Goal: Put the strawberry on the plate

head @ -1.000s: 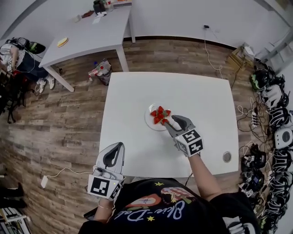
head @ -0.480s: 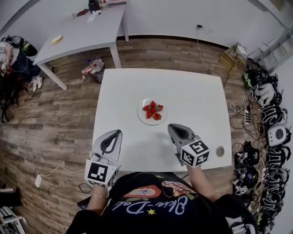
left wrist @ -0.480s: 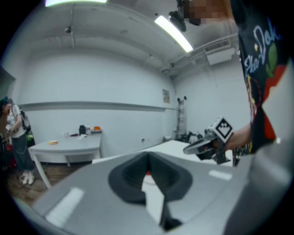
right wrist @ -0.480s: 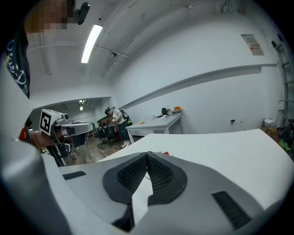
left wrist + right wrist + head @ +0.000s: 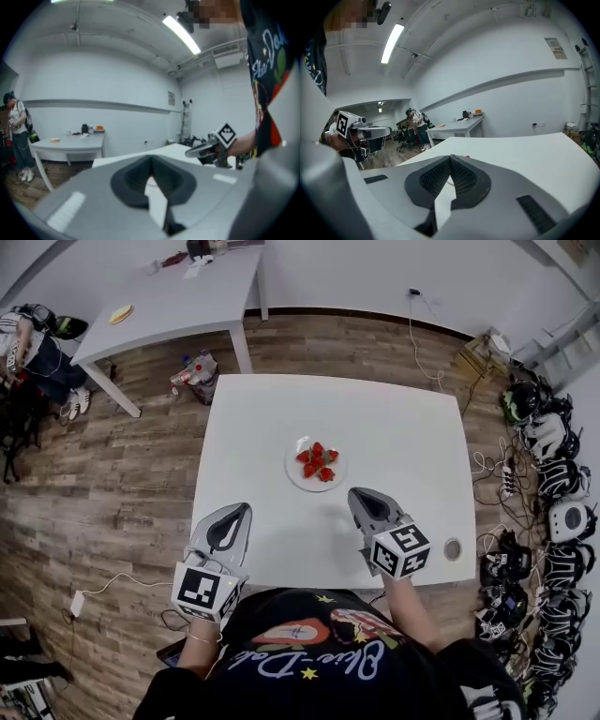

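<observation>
Red strawberries (image 5: 317,462) lie on the plate (image 5: 293,477) in the middle of the table (image 5: 403,427) in your head view, with your left gripper (image 5: 246,508) and right gripper (image 5: 354,493) apart from it. Left gripper view: your jaws meet, holding nothing. Right gripper view: jaws pressed together too, empty.

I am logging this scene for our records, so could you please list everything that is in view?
table: one, white, centre
plate: one, white, middle of that table
strawberries: about five, red, piled on the plate
round disc: one, silver, table's near right corner
second table: one, white, far left, small items on it
bag: one, clear with red, floor by that table
headgear pile: many, black and white, floor on the right
bystander: one, far left edge
left gripper: one, grey, shut, empty, near left table edge
right gripper: one, grey, shut, empty, short of the plate
</observation>
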A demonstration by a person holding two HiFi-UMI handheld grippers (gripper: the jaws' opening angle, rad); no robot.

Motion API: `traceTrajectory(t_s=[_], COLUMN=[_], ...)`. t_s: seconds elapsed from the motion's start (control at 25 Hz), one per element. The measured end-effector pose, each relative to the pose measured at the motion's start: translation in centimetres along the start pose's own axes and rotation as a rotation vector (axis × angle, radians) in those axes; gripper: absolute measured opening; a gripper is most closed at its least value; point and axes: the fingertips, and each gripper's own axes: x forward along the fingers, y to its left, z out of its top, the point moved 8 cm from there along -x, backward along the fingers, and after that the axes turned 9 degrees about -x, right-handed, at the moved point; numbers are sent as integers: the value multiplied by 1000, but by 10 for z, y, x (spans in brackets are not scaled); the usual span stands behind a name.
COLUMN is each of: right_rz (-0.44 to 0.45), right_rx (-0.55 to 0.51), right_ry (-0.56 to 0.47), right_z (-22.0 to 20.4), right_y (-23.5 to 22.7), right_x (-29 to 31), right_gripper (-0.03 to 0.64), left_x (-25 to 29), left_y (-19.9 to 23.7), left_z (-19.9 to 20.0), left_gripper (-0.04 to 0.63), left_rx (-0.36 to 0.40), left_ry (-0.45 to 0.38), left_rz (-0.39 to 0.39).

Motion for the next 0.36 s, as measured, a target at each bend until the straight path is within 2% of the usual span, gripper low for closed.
traceTrajectory(t_s=[0.36], right_rz=[-7], right_rx=[9], right_ry=[13], right_z=[0], right_y=[3], right_x=[10], right_gripper=[17], left_x=[-2], left_y=[5], left_z=[-2], left_gripper=[-3], left_rx=[-3], left_ry=[8], left_rz=[-9])
